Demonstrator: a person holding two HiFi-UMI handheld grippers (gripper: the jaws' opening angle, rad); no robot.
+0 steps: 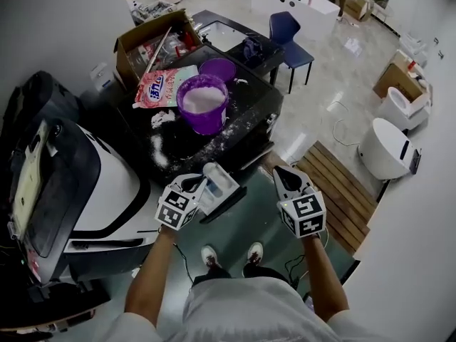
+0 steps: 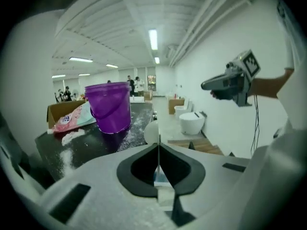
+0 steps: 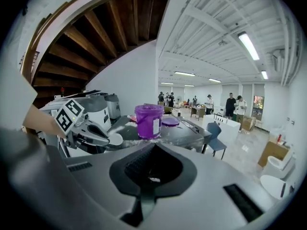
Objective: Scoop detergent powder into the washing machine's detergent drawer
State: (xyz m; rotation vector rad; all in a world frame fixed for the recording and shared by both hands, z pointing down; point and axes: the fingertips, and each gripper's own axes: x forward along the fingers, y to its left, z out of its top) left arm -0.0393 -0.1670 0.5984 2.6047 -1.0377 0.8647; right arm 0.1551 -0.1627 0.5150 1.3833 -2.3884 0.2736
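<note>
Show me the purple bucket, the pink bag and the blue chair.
purple bucket (image 1: 206,125), head view, its front wall.
pink bag (image 1: 160,89), head view, its printed face.
blue chair (image 1: 298,54), head view, its seat.

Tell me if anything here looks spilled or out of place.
White powder is spilled across the dark tabletop, lying in patches in front of and to the left of the purple bucket, near the pink detergent bag. Nothing else stands out.

Pink detergent bag (image 1: 165,86): big blue characters on white patch, probably Chinese brand name, too blurred to read. Purple bucket (image 3: 144,122): white label (image 3: 156,120), print illegible. Nothing legible in any view.
</note>
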